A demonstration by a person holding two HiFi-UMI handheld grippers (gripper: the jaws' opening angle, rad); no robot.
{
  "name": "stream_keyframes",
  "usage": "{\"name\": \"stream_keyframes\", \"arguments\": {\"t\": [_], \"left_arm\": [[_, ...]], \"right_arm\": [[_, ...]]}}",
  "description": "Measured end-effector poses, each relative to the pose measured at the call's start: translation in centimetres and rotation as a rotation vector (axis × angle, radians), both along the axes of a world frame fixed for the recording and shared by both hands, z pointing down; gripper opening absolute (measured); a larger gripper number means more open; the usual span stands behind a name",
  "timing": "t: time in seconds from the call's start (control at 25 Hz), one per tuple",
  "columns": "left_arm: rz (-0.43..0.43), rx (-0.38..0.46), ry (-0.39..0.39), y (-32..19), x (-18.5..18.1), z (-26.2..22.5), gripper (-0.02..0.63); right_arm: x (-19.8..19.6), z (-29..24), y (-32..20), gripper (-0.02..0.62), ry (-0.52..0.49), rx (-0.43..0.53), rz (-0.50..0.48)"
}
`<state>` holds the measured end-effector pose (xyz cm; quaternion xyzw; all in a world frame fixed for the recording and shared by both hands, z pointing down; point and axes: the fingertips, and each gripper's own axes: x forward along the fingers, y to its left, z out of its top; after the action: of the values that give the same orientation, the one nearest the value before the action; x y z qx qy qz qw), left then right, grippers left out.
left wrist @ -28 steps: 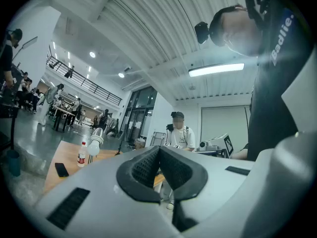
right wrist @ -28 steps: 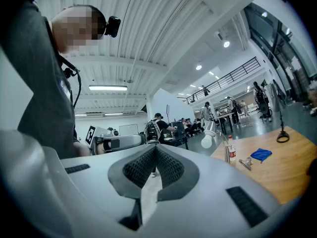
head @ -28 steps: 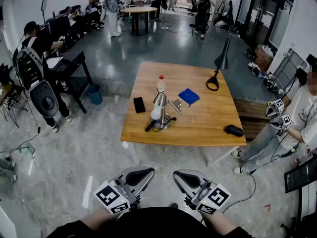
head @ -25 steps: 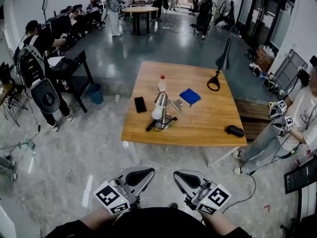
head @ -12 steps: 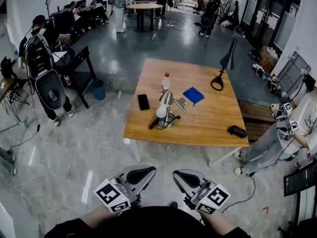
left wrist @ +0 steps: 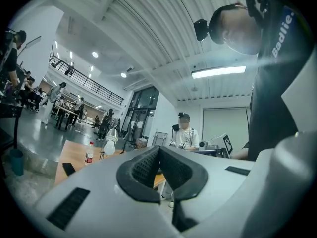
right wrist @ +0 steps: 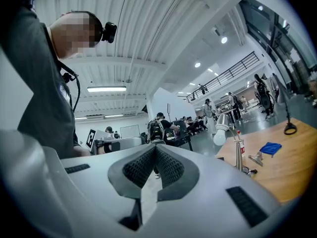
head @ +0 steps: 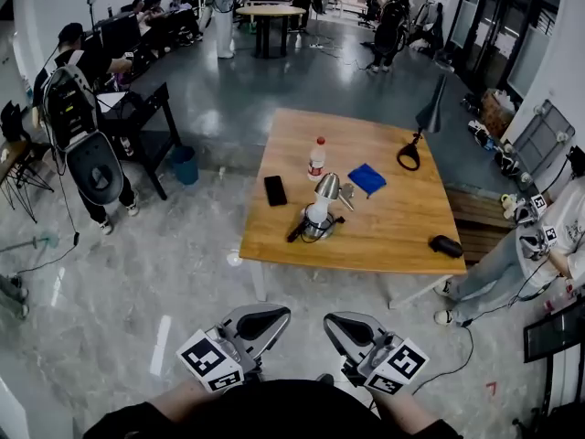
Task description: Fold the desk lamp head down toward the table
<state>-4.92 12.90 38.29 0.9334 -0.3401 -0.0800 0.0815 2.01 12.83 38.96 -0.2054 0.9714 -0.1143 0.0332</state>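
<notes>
Head view: open hall with a grey polished floor point(head: 137, 282). A wooden table point(head: 393, 236) stands well ahead of both grippers, a little toward the right gripper's side. A black desk point(head: 137, 122) and a blue bin point(head: 184, 165) sit far off beyond the left gripper, and seated people line the wall past them. A person point(head: 558, 236) stands at the table's right edge, well out to the right of the right gripper.

Left gripper point(head: 263, 314) and right gripper point(head: 349, 326) are held low and close to the body, side by side, pointing level toward the table. Left gripper view: jaws point(left wrist: 159, 150) pressed together, nothing between them. Right gripper view: jaws point(right wrist: 154, 150) likewise clenched and empty.

On the table, all well apart from both grippers:
- desk lamp point(head: 322, 207), on the near-left part of the top, roughly straight ahead of the grippers
- bottle point(head: 317, 158), just behind the lamp
- phone point(head: 275, 190), to the lamp's left
- blue cloth point(head: 367, 178), behind the lamp and to its right
- small black object point(head: 447, 246), near the front right corner

Lamp: metal shade with a white bulb on a thin upright stem. A dark cord lies around the base. Right gripper view shows the lamp point(right wrist: 223, 130) with its head raised at the top of the stem, bulb angled down toward the grippers' side.
</notes>
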Motion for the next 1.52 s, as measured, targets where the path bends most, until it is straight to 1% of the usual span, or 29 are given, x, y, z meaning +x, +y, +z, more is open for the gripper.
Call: {"name": "stream_keyframes", "arguments": {"t": [0.32,0.44,0.6,0.72,0.96,1.24,1.32,1.52], "left_arm": [[0.064,0.03,-0.011,-1.8,-3.8,0.2,0.009],[0.071,0.031,-0.009,-3.0,-4.2,0.2,0.009],[0.065,0.034,-0.023,-5.2,-4.1,0.5,0.009],[0.037,0.024,-0.046,-7.8,-4.0,1.4,0.009],[-0.054,-0.005,-0.096,-13.3,-2.9,3.3,0.009],[-0.165,-0.019,-0.114,-17.9,-2.0,3.8,0.009],[-0.183,-0.035,-0.121,-19.0,-2.0,4.3,0.009],[-0.186,-0.052,-0.145,-21.8,-2.5,5.5,0.009]], "right_arm": [[-3.5,-0.1,-1.8,0.006,0.021,0.013,0.088],[-3.7,-0.1,-2.6,0.006,0.023,0.013,0.105],[-3.2,0.2,-4.5,0.006,0.021,0.016,0.103],[-2.4,0.5,-6.7,0.006,0.014,0.018,0.091],[0.8,0.5,-12.6,0.005,-0.009,0.035,0.05],[3.2,1.1,-17.9,0.006,-0.039,0.029,-0.031],[4.0,1.4,-19.3,0.006,-0.043,0.014,-0.027],[5.1,1.7,-22.0,0.006,-0.038,0.005,0.007]]}}
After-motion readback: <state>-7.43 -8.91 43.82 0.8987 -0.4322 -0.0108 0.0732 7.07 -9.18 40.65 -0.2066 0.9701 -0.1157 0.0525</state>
